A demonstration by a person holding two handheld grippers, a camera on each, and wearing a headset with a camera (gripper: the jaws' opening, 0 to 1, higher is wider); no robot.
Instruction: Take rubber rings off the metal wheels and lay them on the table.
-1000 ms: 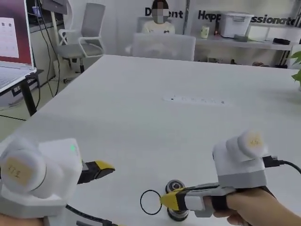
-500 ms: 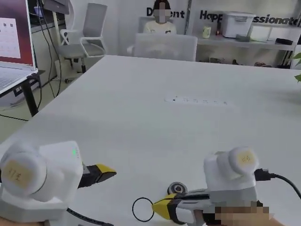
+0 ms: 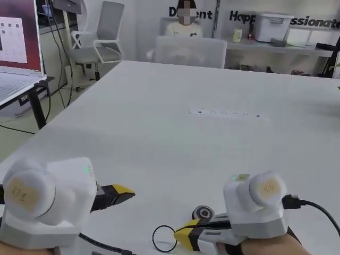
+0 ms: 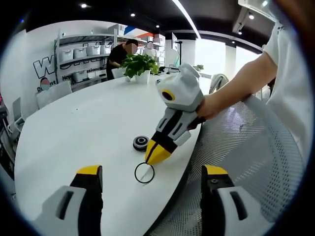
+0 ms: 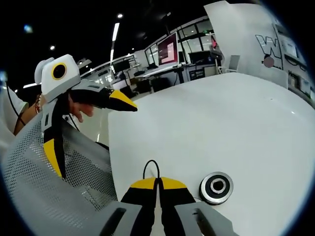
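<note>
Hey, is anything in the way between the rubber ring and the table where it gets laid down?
Nothing visible. The rubber ring is pinched in the right gripper's shut fingers with bare table beneath, and the metal wheel sits apart to one side.

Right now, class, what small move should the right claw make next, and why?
Probably open the right claw and let go. Its jaws are shut on the black ring, which is already off the wheel and seems to lie flat on the table beside it, so releasing would finish laying it down.
</note>
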